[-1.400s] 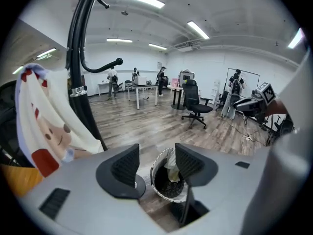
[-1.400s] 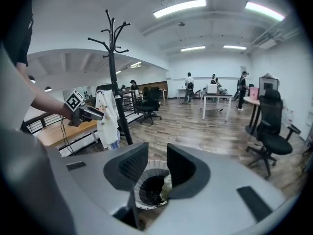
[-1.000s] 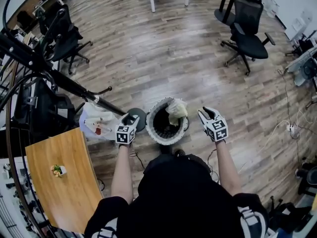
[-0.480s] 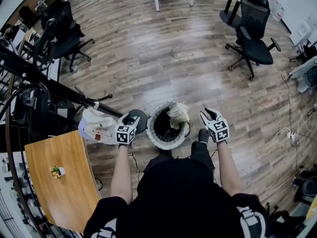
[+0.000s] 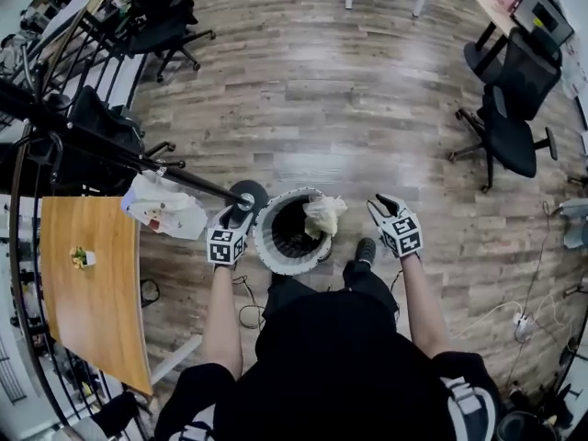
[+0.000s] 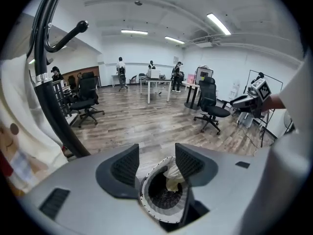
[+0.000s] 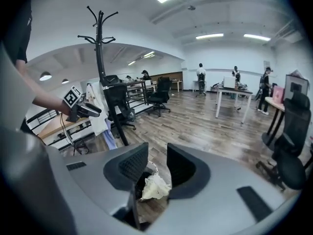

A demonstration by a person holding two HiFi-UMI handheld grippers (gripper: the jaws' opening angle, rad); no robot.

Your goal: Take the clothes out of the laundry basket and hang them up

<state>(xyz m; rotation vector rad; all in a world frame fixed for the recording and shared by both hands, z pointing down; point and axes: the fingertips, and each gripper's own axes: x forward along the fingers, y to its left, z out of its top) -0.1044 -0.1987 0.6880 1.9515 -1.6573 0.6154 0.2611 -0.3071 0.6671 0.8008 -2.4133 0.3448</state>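
The round white laundry basket (image 5: 266,246) stands on the wood floor just in front of me. A cream cloth (image 5: 323,215) is draped over its far right rim. My left gripper (image 5: 239,219) hovers at the basket's left edge, open and empty. In the left gripper view the basket (image 6: 146,207) and the cloth (image 6: 172,177) show below its spread jaws (image 6: 156,163). My right gripper (image 5: 381,209) hangs to the basket's right, apart from it. Its jaws (image 7: 157,163) stand open with nothing between them, above the cloth (image 7: 155,187). A white printed garment (image 5: 161,208) hangs on the black coat rack (image 5: 138,159).
The coat rack's round base (image 5: 250,194) sits close to the basket's left. A wooden table (image 5: 87,292) lies at my left, with dark railings behind it. Office chairs (image 5: 514,127) stand at the right and far left. Cables trail on the floor at the lower right.
The head view has swung, so the rack, table and chairs sit differently in frame. Both grippers keep their places beside the basket, and their jaws have not moved.
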